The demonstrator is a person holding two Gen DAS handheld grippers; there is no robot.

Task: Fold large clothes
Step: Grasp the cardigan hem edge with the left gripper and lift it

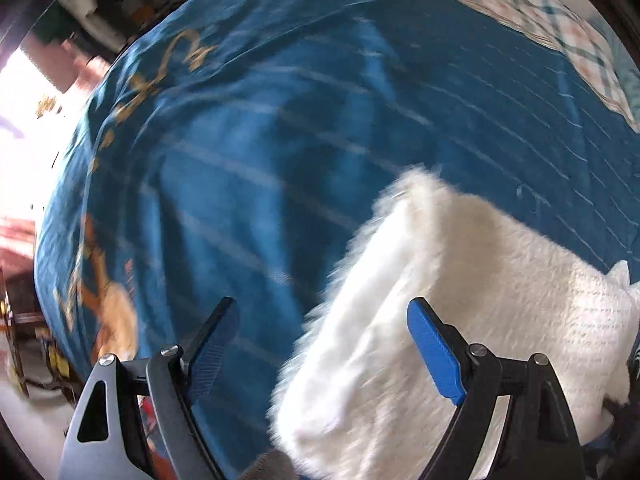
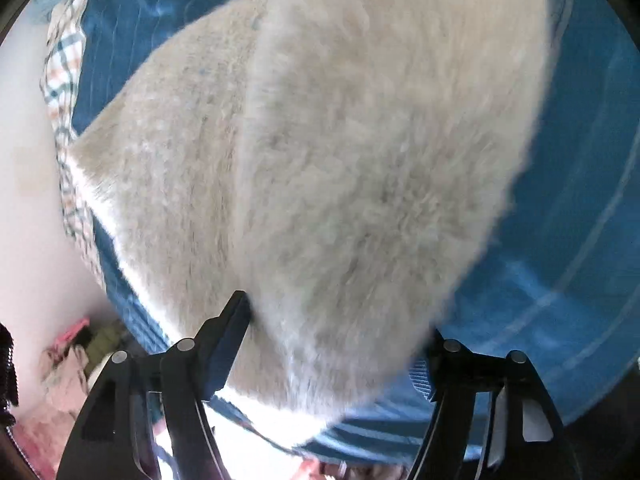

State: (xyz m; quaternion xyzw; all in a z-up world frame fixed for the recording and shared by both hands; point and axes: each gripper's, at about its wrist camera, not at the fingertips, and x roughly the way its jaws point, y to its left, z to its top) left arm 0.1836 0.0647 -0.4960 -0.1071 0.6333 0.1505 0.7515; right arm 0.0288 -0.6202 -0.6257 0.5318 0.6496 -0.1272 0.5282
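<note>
A white fluffy garment (image 1: 460,304) lies folded on a blue bedspread (image 1: 280,140). In the left wrist view it fills the lower right, with a furry folded edge toward the middle. My left gripper (image 1: 320,316) is open, its blue pads wide apart above the garment's edge, holding nothing. In the right wrist view the same garment (image 2: 320,152) fills most of the frame, very close to the camera. My right gripper (image 2: 340,320) is open, its jaws spread on either side of the garment's near end; the right fingertip is partly hidden behind the fur.
The blue bedspread has pale stripes and orange printed figures (image 1: 108,304) near its left edge. A checked cloth (image 1: 560,20) lies at the bed's far side, also in the right wrist view (image 2: 64,80). Floor and furniture (image 1: 24,340) lie beyond the bed's left edge.
</note>
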